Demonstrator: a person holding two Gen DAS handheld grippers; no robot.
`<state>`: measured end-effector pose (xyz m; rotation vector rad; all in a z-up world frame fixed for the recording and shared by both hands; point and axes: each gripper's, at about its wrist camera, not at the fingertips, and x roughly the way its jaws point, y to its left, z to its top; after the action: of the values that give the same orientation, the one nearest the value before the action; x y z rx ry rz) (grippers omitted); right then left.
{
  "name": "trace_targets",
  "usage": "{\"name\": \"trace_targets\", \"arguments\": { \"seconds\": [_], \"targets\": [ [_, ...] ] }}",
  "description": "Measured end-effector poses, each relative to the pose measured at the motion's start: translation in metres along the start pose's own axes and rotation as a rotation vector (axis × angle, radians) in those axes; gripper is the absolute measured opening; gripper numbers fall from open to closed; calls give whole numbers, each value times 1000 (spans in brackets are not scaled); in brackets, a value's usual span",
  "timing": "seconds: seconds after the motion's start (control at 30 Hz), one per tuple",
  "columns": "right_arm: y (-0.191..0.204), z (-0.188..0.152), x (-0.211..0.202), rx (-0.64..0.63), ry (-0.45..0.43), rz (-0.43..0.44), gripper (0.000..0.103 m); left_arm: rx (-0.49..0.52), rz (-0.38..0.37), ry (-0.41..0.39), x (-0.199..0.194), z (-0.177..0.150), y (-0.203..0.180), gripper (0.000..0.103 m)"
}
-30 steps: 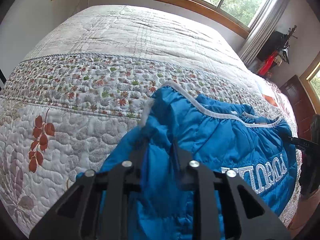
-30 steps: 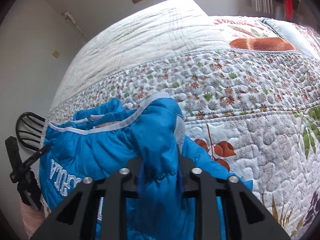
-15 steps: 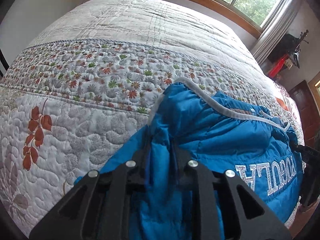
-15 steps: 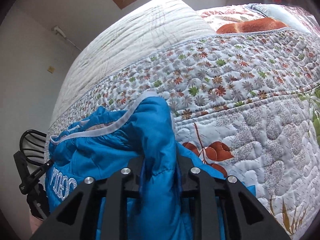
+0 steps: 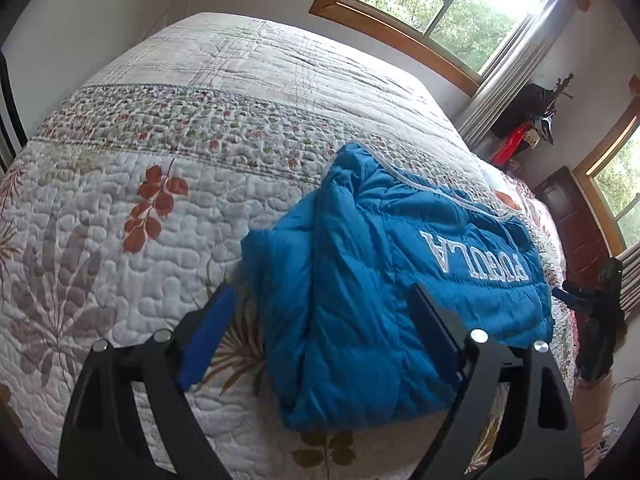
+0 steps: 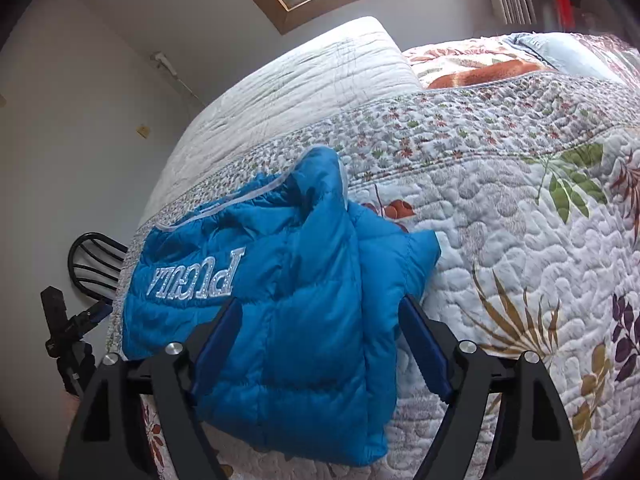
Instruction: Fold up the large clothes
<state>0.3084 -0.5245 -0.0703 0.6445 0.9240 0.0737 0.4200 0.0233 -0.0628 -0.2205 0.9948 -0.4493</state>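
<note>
jacket (image 6: 304, 320) near edge behind gripper frames, window (image 5: 448, 4) top cropped

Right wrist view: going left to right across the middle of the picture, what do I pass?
Black chair back → white lettering on the blue puffer jacket → red leaf print on the quilt → green leaf print.
</note>
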Motion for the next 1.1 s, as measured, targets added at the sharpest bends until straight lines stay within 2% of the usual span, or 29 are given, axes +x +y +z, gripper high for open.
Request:
{"name": "trace_targets", "arguments": {
  "seconds": [0.27,0.4,0.5,0.67,1.0,1.07,1.1],
  "targets": [
    [-29,-20,15,107,33,64,83,-61,-27,47,15,-27,24,88],
    [-41,-16,25,161,45,128,84,-114,-100,60,31,-23,31,88],
    [-46,-12,33,181,51,144,85,-154,-160,75,45,-18,32,88],
    [-46,-6,48,187,65,181,85,-197,-219,110,72,-11,31,88],
    [-28,11,85,146,92,165,87,-184,-202,139,102,0,11,87],
    [-22,12,87,122,97,157,79,-174,-183,136,103,1,6,74],
    [-20,12,89,118,103,163,69,-167,-174,133,103,1,2,69]
  ]
}}
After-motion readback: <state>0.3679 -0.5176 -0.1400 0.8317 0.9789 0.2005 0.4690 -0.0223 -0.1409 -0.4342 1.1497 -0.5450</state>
